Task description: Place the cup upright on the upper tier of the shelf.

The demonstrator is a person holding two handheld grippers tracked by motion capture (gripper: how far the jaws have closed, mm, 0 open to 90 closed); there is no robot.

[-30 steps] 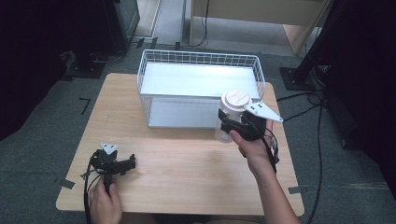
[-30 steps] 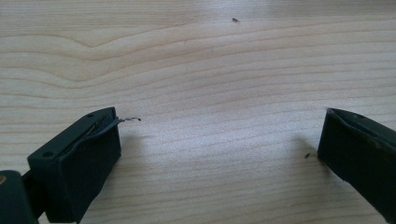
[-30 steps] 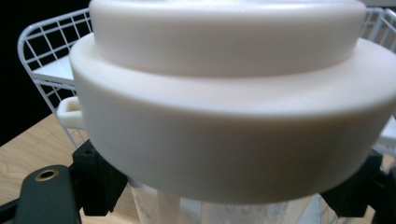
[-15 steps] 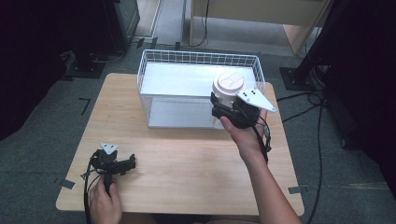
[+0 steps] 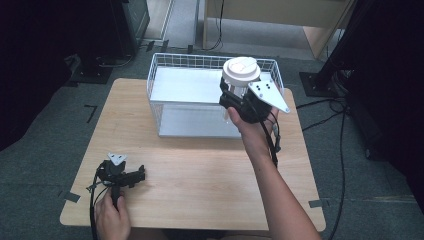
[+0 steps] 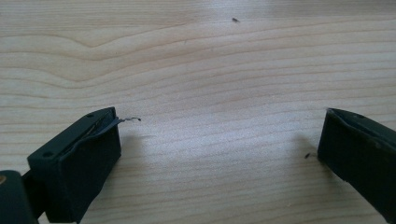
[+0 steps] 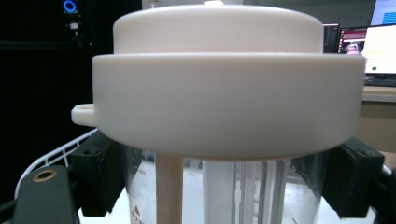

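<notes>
A clear jar with a broad white lid (image 5: 241, 70) hangs above the right end of the white wire basket (image 5: 190, 62). My right gripper (image 5: 235, 97) is shut on the jar's clear body just below the lid. In the right gripper view the white lid (image 7: 224, 79) looms close, the clear jar wall (image 7: 243, 191) sits between the two black jaws, and a pale stick stands inside it. My left gripper (image 5: 140, 175) lies on the wooden table (image 5: 200, 190) near its front left corner, open; its view has bare wood (image 6: 219, 93) between the jaws.
The basket stands at the back middle of the table, its floor a pale sheet. Cables trail over the table's right edge and across the grey floor. Dark stands and furniture ring the table. Screens (image 7: 369, 46) glow far behind the jar.
My right gripper has lifted the jar from beside the basket's right front corner up and back, over the basket's right end. The left gripper has stayed put.
</notes>
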